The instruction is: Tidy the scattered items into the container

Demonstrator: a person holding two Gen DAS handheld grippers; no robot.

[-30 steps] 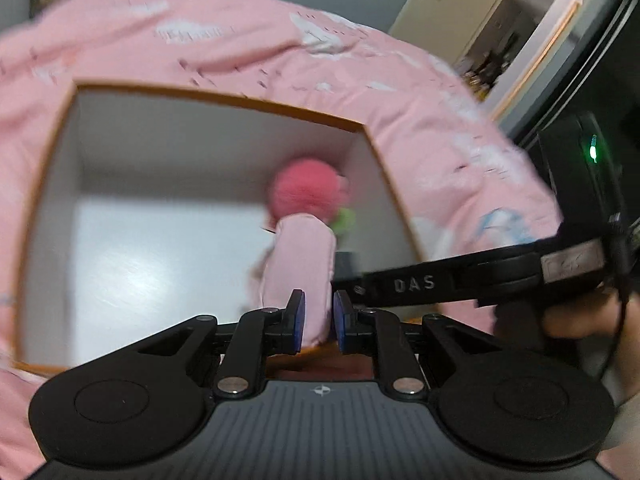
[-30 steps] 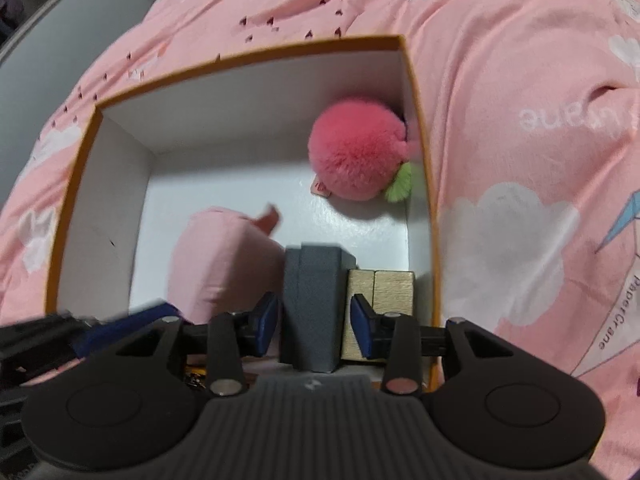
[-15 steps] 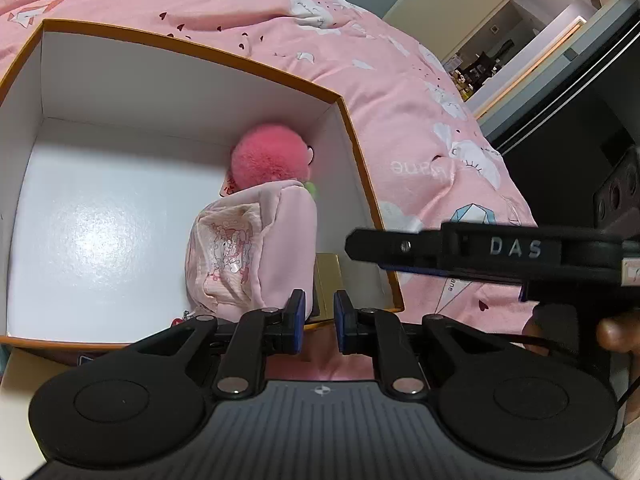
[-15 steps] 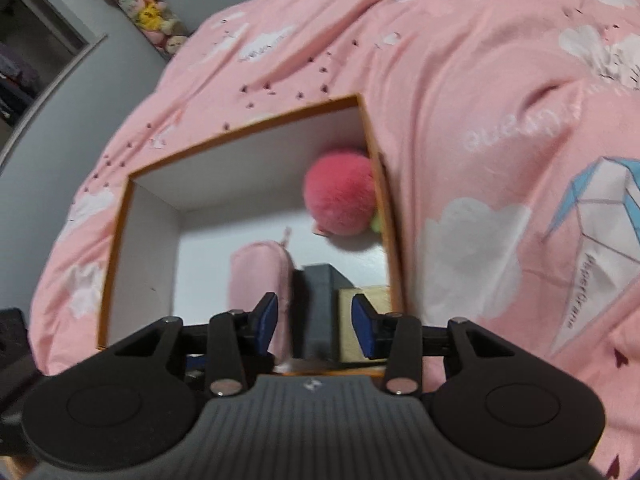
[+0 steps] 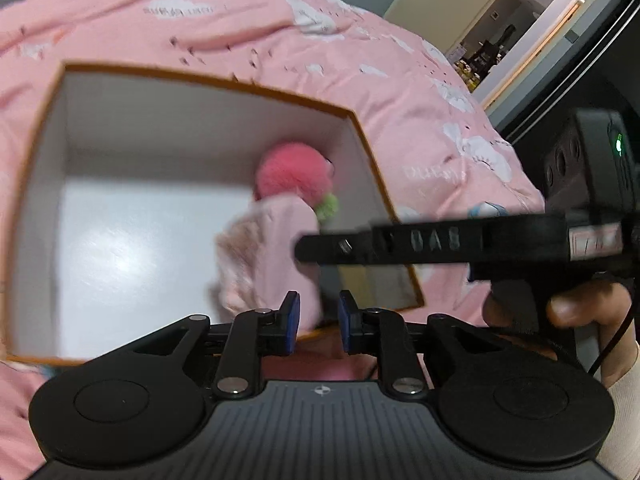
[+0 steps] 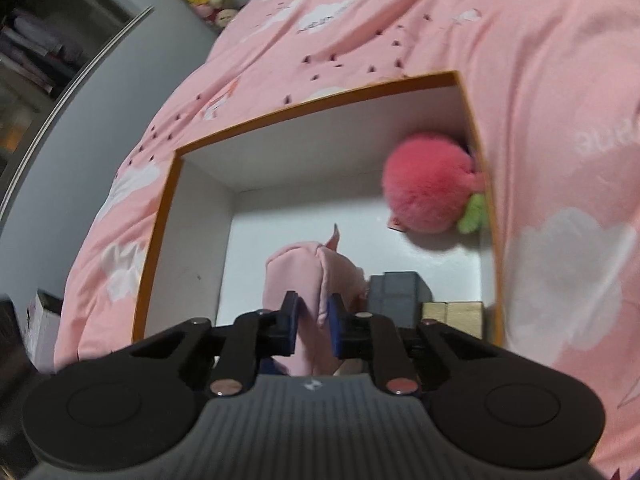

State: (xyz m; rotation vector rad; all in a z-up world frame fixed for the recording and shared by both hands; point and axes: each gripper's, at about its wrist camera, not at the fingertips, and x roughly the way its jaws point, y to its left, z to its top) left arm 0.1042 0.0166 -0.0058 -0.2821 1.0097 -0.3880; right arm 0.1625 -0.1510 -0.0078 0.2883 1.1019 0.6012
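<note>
- Shifted since the earlier frame: saw the right claw (image 6: 313, 316) off the grey block (image 6: 396, 296) it had straddled with a wide gap, and over the pink pouch (image 6: 296, 276) instead, pads drawn in narrow.
- Read the right claw as closed on a fold at the pouch's upper edge, with fabric between the blue pads; could not confirm the pinch beyond that, given blur.
- Logged the left claw (image 5: 319, 320) at the near rim of the box (image 6: 160, 240), jaws opening and nothing between them; only pink cloth seen through the gap.
- Judged the reason: pouch passed across, left letting go so that the right could steady or reseat it.
- Placed the pouch inside the box, standing roughly upright near the front wall, just beside the grey block.
- Found a wooden block (image 6: 456, 314) tucked in the front right corner, touching the grey block; likely packed tight to save floor space.
- Found the pink pompom (image 6: 428, 192) against the right wall, further back and apart from the pouch.
- Noted the box sitting on the pink bedcover (image 6: 540, 80), soft footing, so a hard push could tip it.
- Saw a hand (image 5: 580, 304) around the right tool's grip.
- Spotted no loose items on the visible bedcover; judged the task near its end, pending release of the pouch.
</note>
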